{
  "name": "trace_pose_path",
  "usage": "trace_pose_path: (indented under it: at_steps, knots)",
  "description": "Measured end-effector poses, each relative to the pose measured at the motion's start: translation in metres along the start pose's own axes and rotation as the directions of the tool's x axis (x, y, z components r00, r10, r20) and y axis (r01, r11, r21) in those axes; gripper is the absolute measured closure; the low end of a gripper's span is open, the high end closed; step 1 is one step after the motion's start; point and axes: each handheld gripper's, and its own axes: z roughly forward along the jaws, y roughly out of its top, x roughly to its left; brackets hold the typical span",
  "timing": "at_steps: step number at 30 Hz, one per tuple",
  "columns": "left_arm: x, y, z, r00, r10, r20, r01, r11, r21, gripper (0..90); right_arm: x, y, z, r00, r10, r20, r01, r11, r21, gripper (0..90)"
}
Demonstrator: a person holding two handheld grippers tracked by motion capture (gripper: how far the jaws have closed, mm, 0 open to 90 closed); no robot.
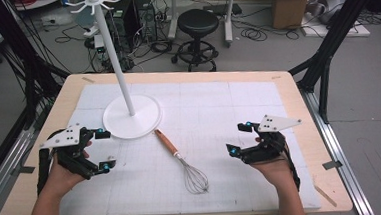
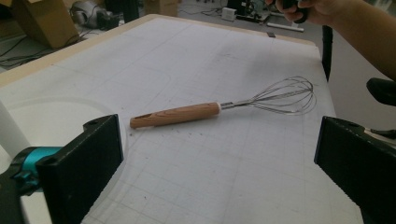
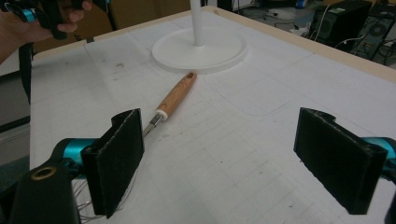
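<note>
A wire whisk (image 1: 182,161) with a wooden handle (image 2: 175,115) lies flat in the middle of the white mat, its handle end pointing at the stand's base. A white stand (image 1: 131,118) with a round base and a tall pole rises at the back left of the mat. My left gripper (image 1: 101,149) hovers left of the whisk, jaws wide apart and empty. On the other side of the whisk my right gripper (image 1: 239,138) is open too, nothing between its jaws. The whisk handle (image 3: 176,95) lies ahead of the right jaws, the base (image 3: 200,51) beyond it.
The mat covers a wooden table (image 1: 40,146). Behind the table stand a black stool (image 1: 198,32), cardboard boxes (image 1: 292,1), cables and computer cases on the floor. Black frame legs (image 1: 325,54) flank the table's right side.
</note>
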Motion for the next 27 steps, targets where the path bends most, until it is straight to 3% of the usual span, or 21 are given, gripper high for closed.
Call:
trace_pose_path:
  at_steps: [27]
  knots:
    - [0.0007,0.0008,0.0038,0.9999,0.002,0.012,-0.002,1.0,0.001,1.8,-0.0005,-0.0013,-0.0012,0.9999,0.006,0.009,-0.006,1.0,0.001,15.0]
